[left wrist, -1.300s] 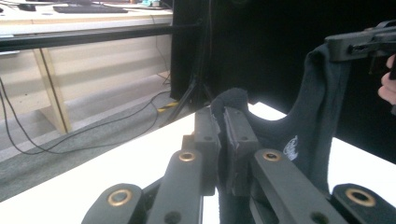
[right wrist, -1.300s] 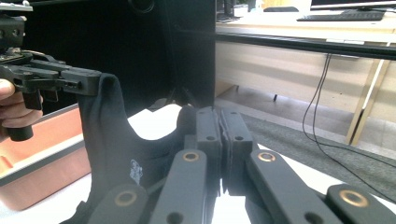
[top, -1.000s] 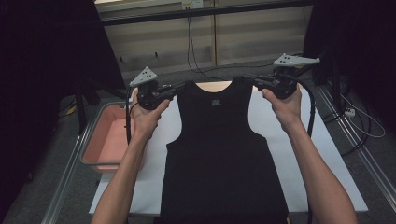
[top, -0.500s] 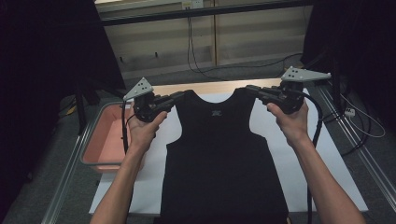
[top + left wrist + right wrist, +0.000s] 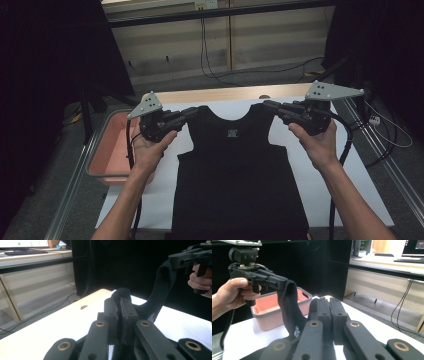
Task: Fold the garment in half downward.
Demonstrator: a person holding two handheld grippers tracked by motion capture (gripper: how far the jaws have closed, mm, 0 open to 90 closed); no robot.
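I count one black vest [image 5: 235,170] on my table, with two shoulder straps, one at each side of the neck. There are two grippers: the left gripper [image 5: 192,113] and the right gripper [image 5: 267,105], each carrying one grey three-cornered plate and one trailing cable. Two hands hold them, the left hand [image 5: 148,149] and the right hand [image 5: 314,143]. One pink tub [image 5: 110,150] sits at the table's left edge. One white sheet [image 5: 320,185] covers the one table [image 5: 225,93].
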